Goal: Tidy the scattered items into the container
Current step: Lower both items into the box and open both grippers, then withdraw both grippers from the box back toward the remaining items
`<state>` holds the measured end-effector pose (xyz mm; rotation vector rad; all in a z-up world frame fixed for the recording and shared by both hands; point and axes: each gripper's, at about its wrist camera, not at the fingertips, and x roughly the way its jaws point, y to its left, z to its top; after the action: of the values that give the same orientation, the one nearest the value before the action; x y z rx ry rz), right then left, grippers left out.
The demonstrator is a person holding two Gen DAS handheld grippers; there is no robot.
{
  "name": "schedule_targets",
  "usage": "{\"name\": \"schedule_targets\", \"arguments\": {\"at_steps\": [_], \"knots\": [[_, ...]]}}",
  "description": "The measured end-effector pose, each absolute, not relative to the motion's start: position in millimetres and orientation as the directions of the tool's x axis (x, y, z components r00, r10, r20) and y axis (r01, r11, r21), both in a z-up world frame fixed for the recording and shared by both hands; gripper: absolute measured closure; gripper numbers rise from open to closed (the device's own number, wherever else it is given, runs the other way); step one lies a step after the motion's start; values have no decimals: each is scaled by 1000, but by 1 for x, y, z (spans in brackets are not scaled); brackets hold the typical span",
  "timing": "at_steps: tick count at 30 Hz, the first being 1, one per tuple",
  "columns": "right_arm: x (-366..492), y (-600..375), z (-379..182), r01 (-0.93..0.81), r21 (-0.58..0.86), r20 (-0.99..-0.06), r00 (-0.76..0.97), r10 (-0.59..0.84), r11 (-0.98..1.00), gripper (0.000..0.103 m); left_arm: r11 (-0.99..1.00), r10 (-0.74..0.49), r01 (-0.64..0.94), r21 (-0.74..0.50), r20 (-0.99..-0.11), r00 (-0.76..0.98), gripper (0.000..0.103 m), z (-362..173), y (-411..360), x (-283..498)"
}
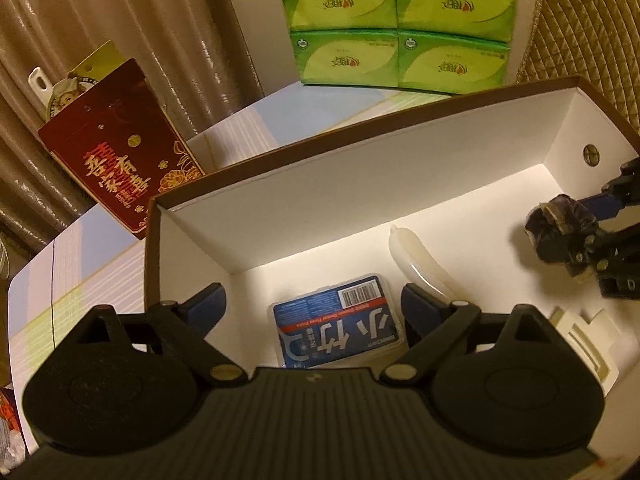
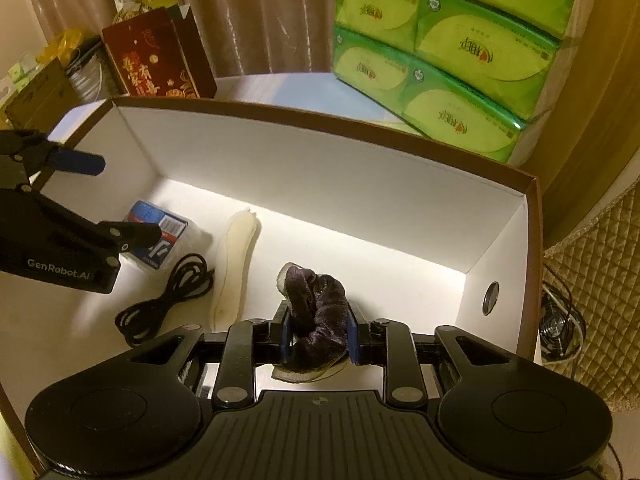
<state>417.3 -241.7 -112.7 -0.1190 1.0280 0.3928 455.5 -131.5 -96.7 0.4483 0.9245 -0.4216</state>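
A brown-rimmed box with a white inside is the container. In it lie a blue floss-pick packet, a long white plastic piece and a coiled black cable. My left gripper is open and empty, hovering over the blue packet. My right gripper is shut on a dark purple velvet scrunchie, held inside the box above its floor.
A stack of green tissue packs stands behind the box. A red gift box leans at the back left before a curtain. A white card piece lies in the box at right. A quilted cushion is at the right.
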Motion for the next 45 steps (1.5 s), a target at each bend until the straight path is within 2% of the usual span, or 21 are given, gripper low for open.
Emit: {"name": "schedule_targets", "arguments": {"at_steps": [1, 3, 5, 8, 24, 45], "knots": [[417, -242, -112, -375, 93, -850, 453, 269, 922, 61, 831, -154, 525, 184, -831, 535, 11, -96, -131, 455], [415, -241, -111, -386, 95, -846, 454, 279, 917, 38, 833, -158, 523, 180, -829, 537, 11, -94, -130, 454], [413, -240, -109, -397, 91, -843, 457, 283, 913, 28, 833, -159, 523, 179, -828, 537, 11, -93, -130, 454], [411, -238, -107, -402, 92, -841, 459, 287, 911, 23, 835, -163, 522, 176, -827, 539, 11, -90, -129, 453], [389, -236, -95, -415, 87, -839, 460, 291, 906, 22, 849, -155, 499, 172, -823, 547, 10, -72, -122, 430], [303, -258, -38, -377, 86, -766, 567, 303, 922, 22, 876, -171, 463, 132, -814, 555, 10, -19, -71, 327]]}}
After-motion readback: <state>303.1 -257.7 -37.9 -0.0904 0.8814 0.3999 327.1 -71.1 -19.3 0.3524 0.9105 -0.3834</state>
